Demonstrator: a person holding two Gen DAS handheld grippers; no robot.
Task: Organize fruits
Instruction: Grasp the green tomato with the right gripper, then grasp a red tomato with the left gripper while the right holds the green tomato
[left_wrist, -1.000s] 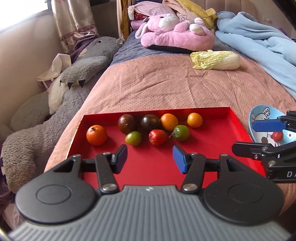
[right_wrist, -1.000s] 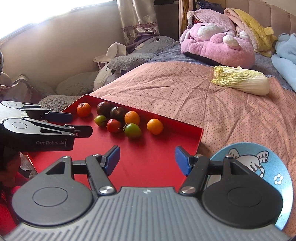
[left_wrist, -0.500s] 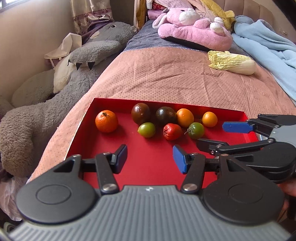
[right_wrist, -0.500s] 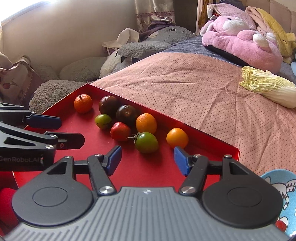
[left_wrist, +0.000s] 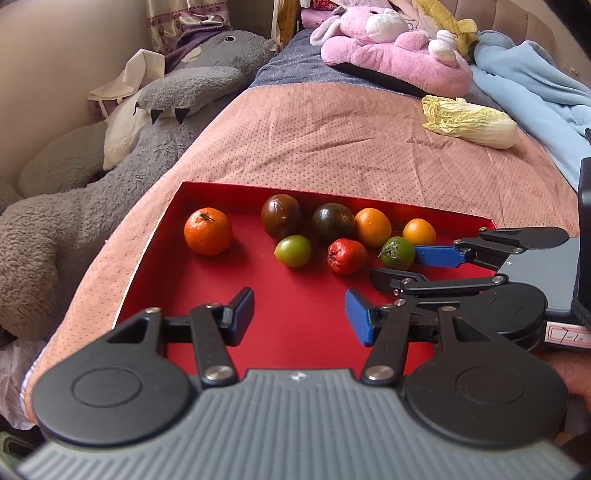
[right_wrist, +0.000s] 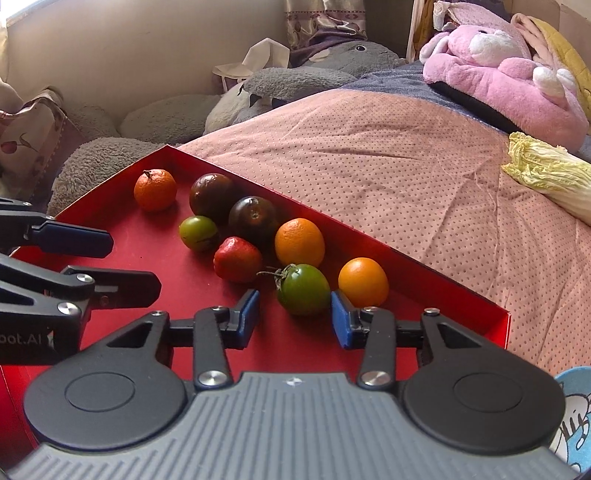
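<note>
A red tray (left_wrist: 295, 306) (right_wrist: 177, 288) lies on the bed with several fruits along its far side. My right gripper (right_wrist: 294, 317) (left_wrist: 397, 266) is open, its fingers on either side of a green tomato (right_wrist: 303, 289) (left_wrist: 397, 252) without closing on it. Beside it lie a small orange (right_wrist: 363, 282), a larger orange (right_wrist: 299, 242), a red fruit (right_wrist: 237, 259), a green fruit (right_wrist: 198, 232), two dark plums (right_wrist: 253, 218) and a tangerine (right_wrist: 155, 189). My left gripper (left_wrist: 298, 320) (right_wrist: 110, 262) is open and empty over the tray's near part.
A napa cabbage (left_wrist: 471, 122) lies on the pink bedspread at the right. A pink plush rabbit (left_wrist: 395, 55) and a blue blanket (left_wrist: 535, 96) lie further back. A grey plush toy (left_wrist: 110, 166) lies along the bed's left side. A blue plate (right_wrist: 576, 417) sits right of the tray.
My right gripper has moved forward and left over the tray until its open fingers flank the green tomato. My left gripper has moved slightly closer to the fruits. Both stayed open.
</note>
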